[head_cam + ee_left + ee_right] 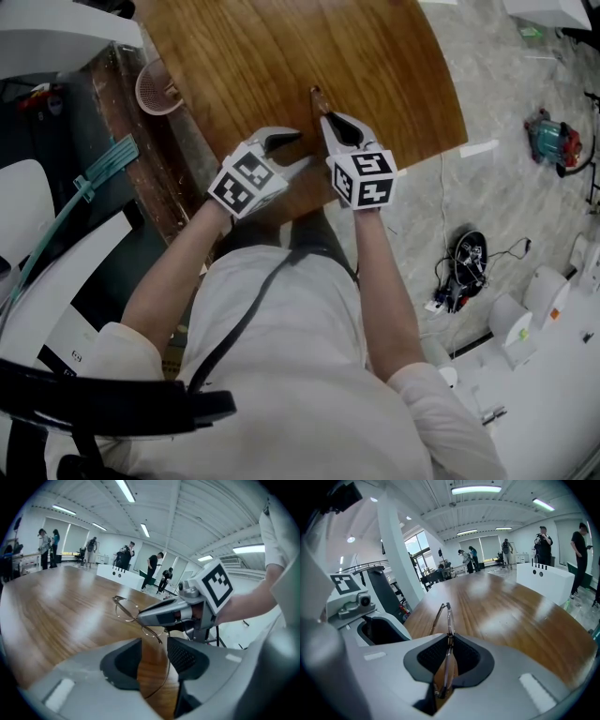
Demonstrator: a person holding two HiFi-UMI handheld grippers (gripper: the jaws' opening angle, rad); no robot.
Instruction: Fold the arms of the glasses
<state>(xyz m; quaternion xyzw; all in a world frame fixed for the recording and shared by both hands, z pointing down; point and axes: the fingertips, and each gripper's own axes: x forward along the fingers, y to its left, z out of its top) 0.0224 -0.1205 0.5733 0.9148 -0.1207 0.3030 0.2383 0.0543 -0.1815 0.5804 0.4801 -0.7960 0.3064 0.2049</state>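
A brown wood-grain bench (pixel 375 56) with a rounded right corner fills the top of the head view. One person (pixel 281 375) in a white shirt stands at its near edge. Only the right gripper view shows a white box (pixel 546 581) at the bench's far end, with several people standing beyond it. Only the head view shows one round pink basket (pixel 155 89), at the bench's left edge.

Two grippers work side by side just over the near edge, each carrying one cube (pixel 246 180) of black-and-white square markers.

The left gripper (pixel 302 150) has its jaws wide apart. Its own view adds what the head view cannot show: one thin wire arm of the glasses runs down through the gap, and the pads are not closed on it.

The right gripper (pixel 326 120) has its jaws clamped on the single pair of glasses (pixel 316 94). In its own view the jaws grip edge-on over one lens, and the rest of the frame juts out past the tips.

The left gripper view shows thin metal rims and rounded lenses. The glasses are held above the wood, a little in from the near edge.
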